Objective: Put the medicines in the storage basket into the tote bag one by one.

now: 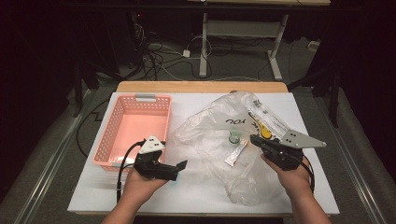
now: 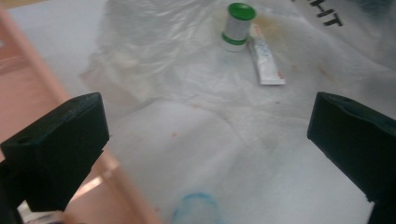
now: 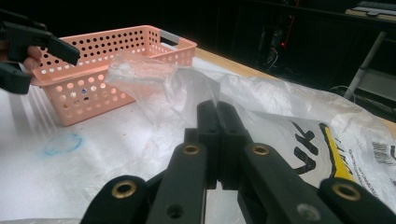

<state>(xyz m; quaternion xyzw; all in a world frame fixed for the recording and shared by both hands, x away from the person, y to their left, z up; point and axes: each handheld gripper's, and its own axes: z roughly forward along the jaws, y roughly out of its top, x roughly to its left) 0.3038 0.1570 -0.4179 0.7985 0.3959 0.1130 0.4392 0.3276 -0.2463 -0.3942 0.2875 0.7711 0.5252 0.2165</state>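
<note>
At the left of the table stands an empty pink perforated basket (image 1: 140, 126). Just beside its near corner the left gripper (image 1: 180, 167) hovers with its jaws spread wide, pointing toward the bag and holding nothing. To its right a large clear plastic bag (image 1: 219, 140) lies crumpled on the white tabletop (image 1: 187, 196); inside it sit a small green-capped bottle (image 2: 238, 25) and, touching it, a white tube (image 2: 265, 63). The right gripper (image 1: 254, 139) has its jaws pressed together on a fold of the bag's film, lifting it. The step in hand looks like opening the bag; next, the left gripper probably needs to reach in for the bottle or tube while the film stays raised.
</note>
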